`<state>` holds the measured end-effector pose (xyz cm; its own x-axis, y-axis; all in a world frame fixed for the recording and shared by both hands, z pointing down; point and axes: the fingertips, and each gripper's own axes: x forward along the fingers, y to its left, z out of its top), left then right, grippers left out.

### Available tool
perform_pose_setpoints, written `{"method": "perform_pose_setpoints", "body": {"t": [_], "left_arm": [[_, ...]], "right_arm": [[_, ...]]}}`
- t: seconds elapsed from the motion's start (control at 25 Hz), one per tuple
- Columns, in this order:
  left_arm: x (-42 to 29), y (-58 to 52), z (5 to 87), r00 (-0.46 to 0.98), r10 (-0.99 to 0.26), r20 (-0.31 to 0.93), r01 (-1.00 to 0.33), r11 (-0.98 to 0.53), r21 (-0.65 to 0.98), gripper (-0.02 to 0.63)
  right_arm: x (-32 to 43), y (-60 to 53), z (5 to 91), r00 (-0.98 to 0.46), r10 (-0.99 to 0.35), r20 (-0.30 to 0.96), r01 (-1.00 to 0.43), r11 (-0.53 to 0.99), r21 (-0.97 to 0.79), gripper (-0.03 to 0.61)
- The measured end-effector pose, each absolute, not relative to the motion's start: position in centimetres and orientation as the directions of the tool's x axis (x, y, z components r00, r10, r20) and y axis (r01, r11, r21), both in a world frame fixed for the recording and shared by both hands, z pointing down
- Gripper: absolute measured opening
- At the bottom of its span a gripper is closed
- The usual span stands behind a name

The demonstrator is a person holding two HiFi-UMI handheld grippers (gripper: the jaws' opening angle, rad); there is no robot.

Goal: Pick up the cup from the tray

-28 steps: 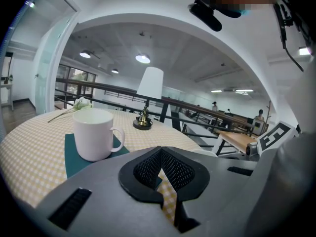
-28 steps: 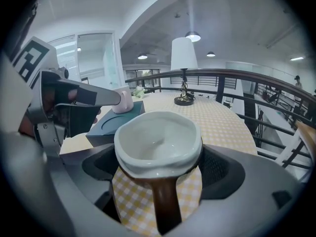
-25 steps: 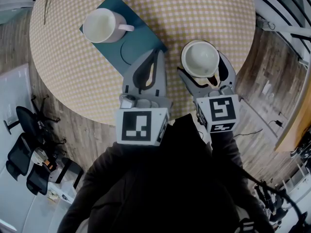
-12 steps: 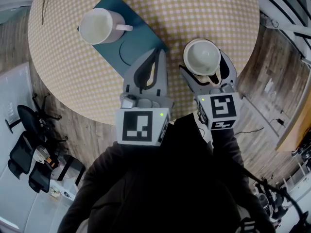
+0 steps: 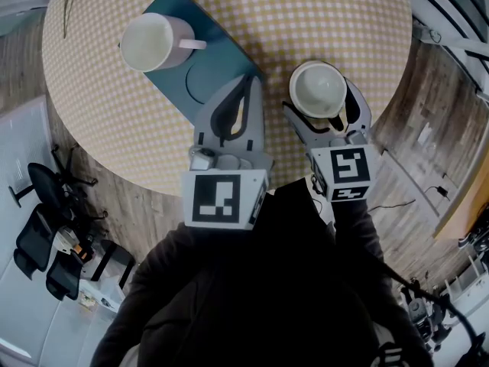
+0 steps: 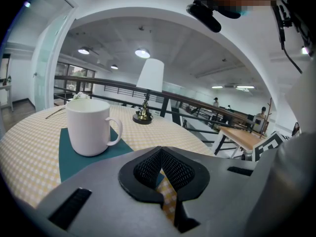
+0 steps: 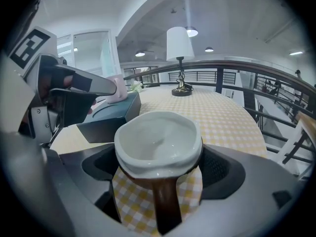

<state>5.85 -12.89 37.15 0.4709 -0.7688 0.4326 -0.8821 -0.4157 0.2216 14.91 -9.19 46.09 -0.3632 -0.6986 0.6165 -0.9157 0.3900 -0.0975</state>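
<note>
— Little has changed since the earlier frame: the cup (image 5: 318, 89) and the right gripper (image 5: 324, 107) around it have crept slightly toward the upper right of the head view.

— So where is the cup now?

— Right of centre, off the tray (image 5: 221, 48) and above the checked table (image 5: 321, 21). The right gripper is clamped on its sides. The brown handle (image 7: 163, 201) points back along the gripper, toward the bottom of the frame.

— Clear of the cloth?

— I can't tell.

— And the left gripper (image 5: 246, 82)?

— Clenched on nothing, with its tips at the tray's near corner. It sits between the cup and the white mug (image 5: 150, 42) on the tray at upper left.

— So the right hand does the carrying?

— I'd judge so; any further move is its alone.
</note>
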Motion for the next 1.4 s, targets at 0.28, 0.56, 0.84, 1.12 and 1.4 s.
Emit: {"method": "perform_pose_setpoints", "body": {"t": [0.28,0.56,0.84,1.12,1.4], "left_arm": [[5.5,-13.2,37.2,0.467,-0.766,0.442,-0.884,-0.412,0.22,0.003],[5.2,-13.0,37.3,0.466,-0.766,0.443,-0.885,-0.412,0.22,0.003],[5.5,-12.7,37.4,0.469,-0.765,0.442,-0.883,-0.413,0.221,0.003],[4.9,-12.4,37.1,0.465,-0.769,0.438,-0.885,-0.411,0.217,0.003],[3.7,-12.0,36.5,0.455,-0.781,0.427,-0.89,-0.405,0.208,0.003]], "right_arm": [[14.9,-9.3,46.8,-0.36,-0.684,0.635,-0.915,0.39,-0.099,0.443],[14.7,-9.0,47.3,-0.357,-0.681,0.64,-0.914,0.396,-0.088,0.443],[15.0,-8.6,47.7,-0.345,-0.679,0.648,-0.91,0.41,-0.056,0.443],[14.9,-8.7,47.8,-0.336,-0.682,0.649,-0.911,0.411,-0.039,0.443],[14.5,-8.7,47.7,-0.344,-0.686,0.641,-0.908,0.417,-0.041,0.443]]}}
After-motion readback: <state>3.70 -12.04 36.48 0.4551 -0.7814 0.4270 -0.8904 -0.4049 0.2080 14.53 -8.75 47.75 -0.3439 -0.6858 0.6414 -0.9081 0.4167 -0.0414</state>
